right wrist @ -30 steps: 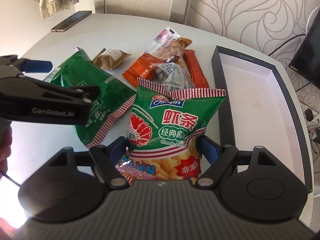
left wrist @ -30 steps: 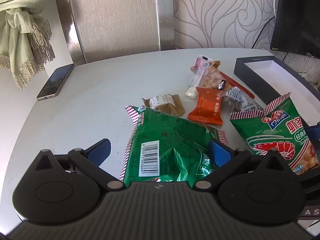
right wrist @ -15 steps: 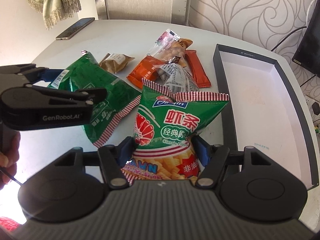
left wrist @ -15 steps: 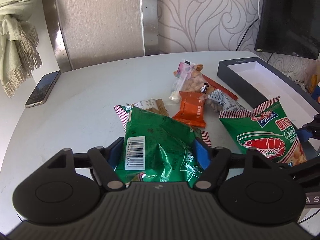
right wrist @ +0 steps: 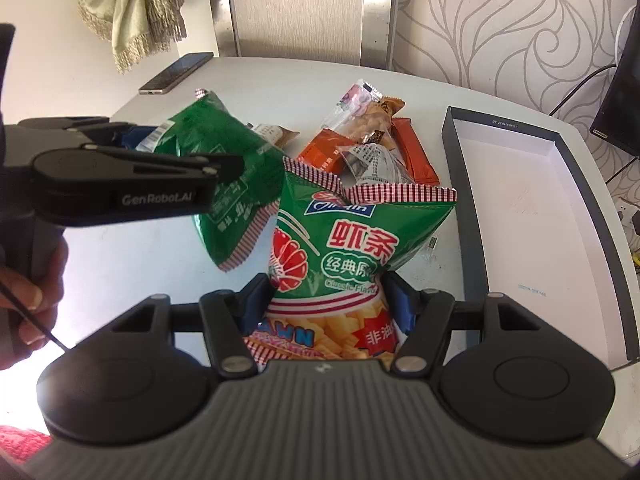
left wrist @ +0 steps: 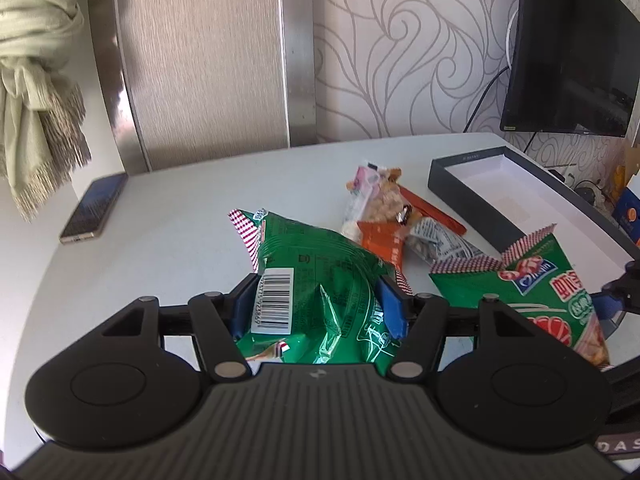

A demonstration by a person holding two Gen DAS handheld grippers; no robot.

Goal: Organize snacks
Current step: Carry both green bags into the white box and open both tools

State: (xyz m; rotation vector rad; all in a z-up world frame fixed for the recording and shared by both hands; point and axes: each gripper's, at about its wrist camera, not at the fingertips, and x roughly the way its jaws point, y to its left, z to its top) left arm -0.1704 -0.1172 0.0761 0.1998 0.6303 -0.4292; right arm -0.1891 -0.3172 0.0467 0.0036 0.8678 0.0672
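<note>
Left wrist view
Left gripper [left wrist: 318, 306]: its jaws have just been closing and are now clamped on the green bag [left wrist: 320, 280], one blue pad pressed to each side.
Green bag: shown barcode side up, its near end between the pads, its far striped end raised off the table [left wrist: 160, 220].
Prawn chip bag [left wrist: 532, 284]: seen at the right, held up by the right gripper, of which only a blue pad [left wrist: 606, 304] is visible at the frame's edge.
Loose snacks: an orange packet [left wrist: 382, 242], a clear peanut packet [left wrist: 376, 200] and a grey-white packet [left wrist: 438, 238] are piled beyond the two bags.
Box [left wrist: 464, 192]: dark-walled, white inside, lying at the table's right.
Phone [left wrist: 94, 208]: laid flat at the table's left.

Right wrist view
Right gripper [right wrist: 322, 304]: its jaws have just been closing and are gripped on the prawn chip bag [right wrist: 352, 236] at its lower part.
Prawn chip bag: held upright, front side to the camera.
Left gripper [right wrist: 176, 144]: seen from the side at the left, with the green bag [right wrist: 224, 168] carried clear of the table [right wrist: 280, 80].
Box [right wrist: 464, 208]: lying just right of the prawn chip bag.
Hand [right wrist: 28, 292]: partly visible on the left gripper's handle.
</note>
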